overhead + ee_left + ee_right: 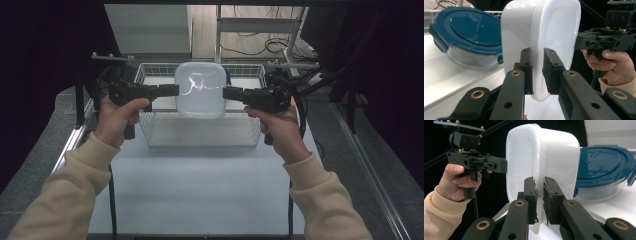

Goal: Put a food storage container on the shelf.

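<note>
Together, the two hand-held grippers carry a white plastic container [200, 90] in the air above the wire basket [145, 125], which sits on the white surface [200, 190]. Seen from the high view, the container hangs over the middle of the basket, its open side turned toward the camera.

The left hand-held gripper [172, 90] comes in from the container's left side, and the left gripper view shows its jaws clamped on the container's rim [537, 72], one pad inside the wall and one outside. The right hand-held gripper [227, 93] meets the container from the opposite side; the right gripper view shows its jaws pinching the rim [539, 195] the same way.

Behind the container, in the basket, rests a clear glass dish with a blue clip-on lid [466, 35]; it also appears past the container in the right gripper view [604, 167]. The dish stands apart from the container and from both grippers. Cream sleeves [75, 190] cover both forearms below the basket in the high view.
</note>
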Tool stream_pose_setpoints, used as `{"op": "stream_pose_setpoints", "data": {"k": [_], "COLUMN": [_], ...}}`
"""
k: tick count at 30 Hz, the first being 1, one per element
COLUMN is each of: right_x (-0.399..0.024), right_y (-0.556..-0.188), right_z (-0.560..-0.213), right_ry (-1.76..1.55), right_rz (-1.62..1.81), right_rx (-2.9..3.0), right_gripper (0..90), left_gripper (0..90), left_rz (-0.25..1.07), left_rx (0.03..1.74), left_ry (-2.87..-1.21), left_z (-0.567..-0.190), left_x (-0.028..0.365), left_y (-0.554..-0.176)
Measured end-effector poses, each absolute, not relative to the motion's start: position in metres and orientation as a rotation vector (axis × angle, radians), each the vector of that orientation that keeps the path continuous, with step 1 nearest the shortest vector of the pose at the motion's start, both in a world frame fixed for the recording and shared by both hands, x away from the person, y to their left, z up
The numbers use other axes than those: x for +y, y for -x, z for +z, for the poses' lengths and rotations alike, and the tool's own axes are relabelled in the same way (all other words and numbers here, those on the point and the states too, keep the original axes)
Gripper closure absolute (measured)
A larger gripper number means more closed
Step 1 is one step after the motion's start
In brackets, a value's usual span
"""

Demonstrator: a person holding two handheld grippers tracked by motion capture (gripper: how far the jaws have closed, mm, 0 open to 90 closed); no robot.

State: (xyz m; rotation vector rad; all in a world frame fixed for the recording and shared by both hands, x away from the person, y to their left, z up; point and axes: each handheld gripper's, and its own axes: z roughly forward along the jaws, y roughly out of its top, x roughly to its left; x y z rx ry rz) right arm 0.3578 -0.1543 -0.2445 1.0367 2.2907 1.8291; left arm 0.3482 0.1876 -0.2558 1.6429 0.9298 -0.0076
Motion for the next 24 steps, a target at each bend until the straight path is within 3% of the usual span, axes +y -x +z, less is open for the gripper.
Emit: {"op": "stream_pose_setpoints", "data": {"k": [12,24], "right_x": [-0.148,-0.143], "right_y": [-0.399,-0.441], "right_z": [-0.227,-0.234], "right_ry": [-1.080,-1.225], "right_rz": [1.817,1.833], "right_rx": [2.300,2.315], "right_gripper": [80.8,80.4], "left_gripper": [78.6,78.5], "left_rz": [-0.040,-0.113], "left_rx": [0.993,1.065], "left_ry": [-1.640,-1.593], "left_z": [-0.238,-0.248], "left_x": [0.191,0.196], "left_y": [-0.391,-0.429]}}
